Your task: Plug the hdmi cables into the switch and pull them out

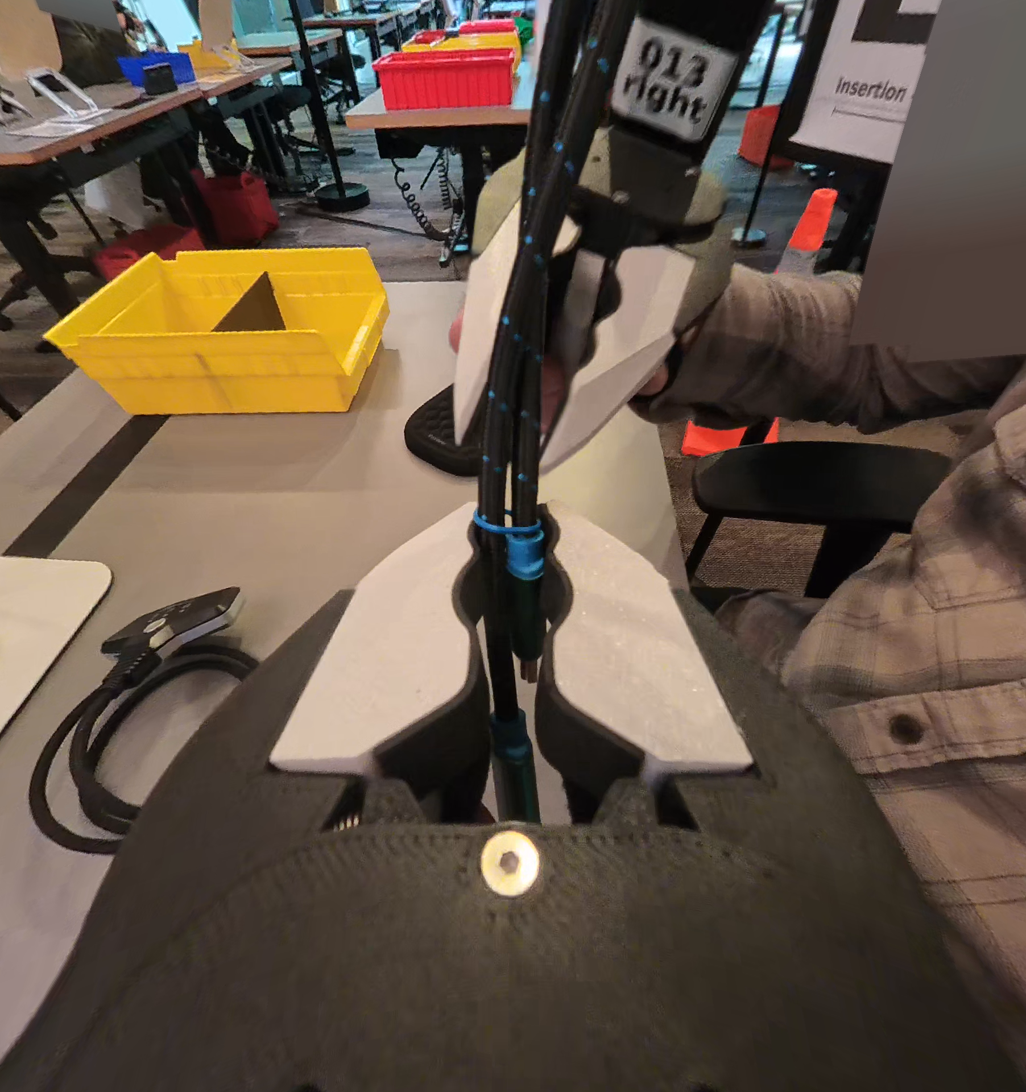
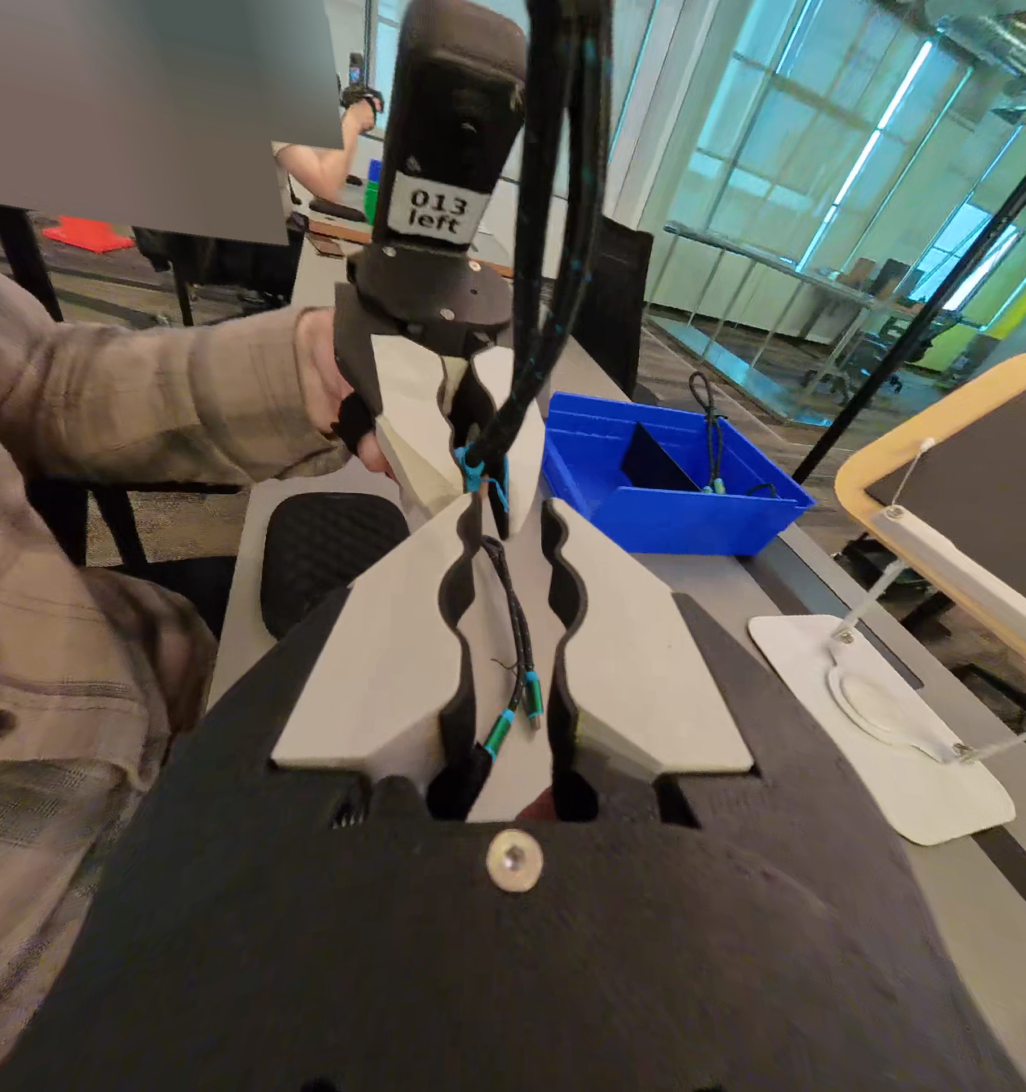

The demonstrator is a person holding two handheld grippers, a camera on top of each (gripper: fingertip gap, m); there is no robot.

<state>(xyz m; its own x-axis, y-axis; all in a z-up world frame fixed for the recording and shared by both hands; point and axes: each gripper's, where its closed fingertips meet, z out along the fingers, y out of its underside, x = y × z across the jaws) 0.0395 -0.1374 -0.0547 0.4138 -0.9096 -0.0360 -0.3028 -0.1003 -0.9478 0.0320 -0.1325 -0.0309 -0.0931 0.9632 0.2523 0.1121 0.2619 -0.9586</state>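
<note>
Left wrist view: the left gripper [image 1: 509, 535] fills the lower half of the frame, its white fingers [image 1: 404, 650] closed onto a bundle of black braided cables [image 1: 519, 354] with blue flecks. A blue tie [image 1: 507, 527] wraps the bundle at the fingertips, and a blue-collared plug [image 1: 525, 597] hangs between the jaws. The bundle rises to the top centre, passing in front of the right gripper [image 1: 499, 449], whose white fingers stand parted. At lower left, the switch [image 1: 174, 617] lies on the grey table [image 1: 233, 473] with a coiled black lead [image 1: 103, 744]. A yellow bin [image 1: 221, 337] sits at middle left.

Right wrist view: the right gripper [image 2: 507, 508] has its jaws apart, holding nothing; loose cable ends [image 2: 513, 668] with green plugs lie on the table between them. The left gripper [image 2: 481, 473], upper centre, pinches the bundle. A blue bin [image 2: 670, 473] sits at middle right
</note>
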